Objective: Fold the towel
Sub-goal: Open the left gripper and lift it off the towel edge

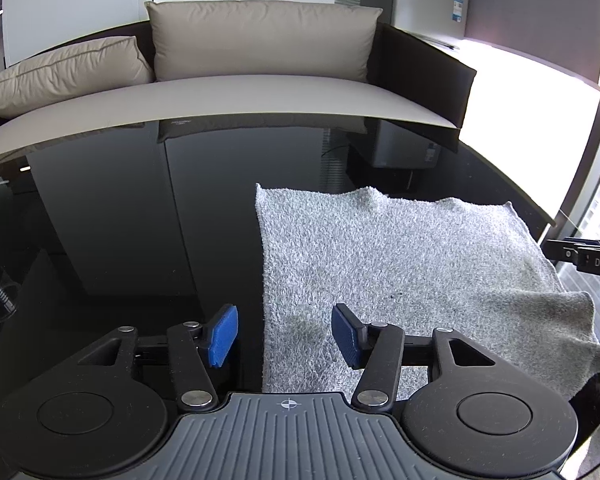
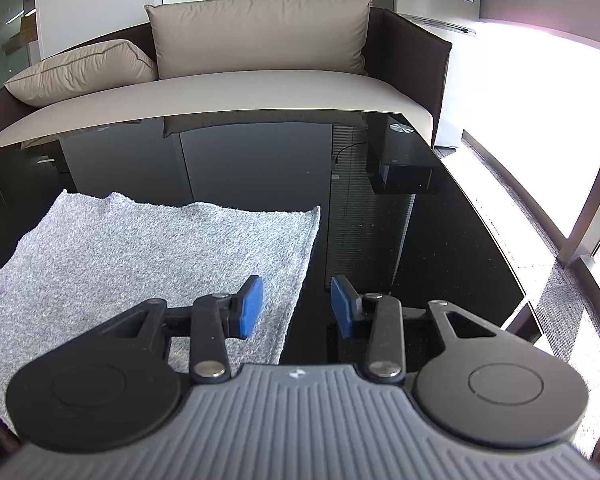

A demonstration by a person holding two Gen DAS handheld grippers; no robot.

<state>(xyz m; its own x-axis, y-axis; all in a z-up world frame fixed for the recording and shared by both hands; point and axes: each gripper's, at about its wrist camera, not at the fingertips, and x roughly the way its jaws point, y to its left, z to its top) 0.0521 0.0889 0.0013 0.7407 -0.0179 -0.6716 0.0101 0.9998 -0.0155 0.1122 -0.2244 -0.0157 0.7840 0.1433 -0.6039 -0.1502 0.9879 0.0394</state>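
towel [image 1: 400, 272]: grey terry, spread flat on the glossy black counter [image 1: 140, 220], long axis running side to side between the two grippers; far edge rippled, near right corner bunched and hanging past the counter edge. left gripper [image 1: 285, 336]: blue pads apart, empty, straddling the towel's left edge. right gripper [image 2: 297, 307]: pads apart, empty, straddling the towel's right edge. beyond the counter: sofa [image 2: 260, 92] with two beige cushions.
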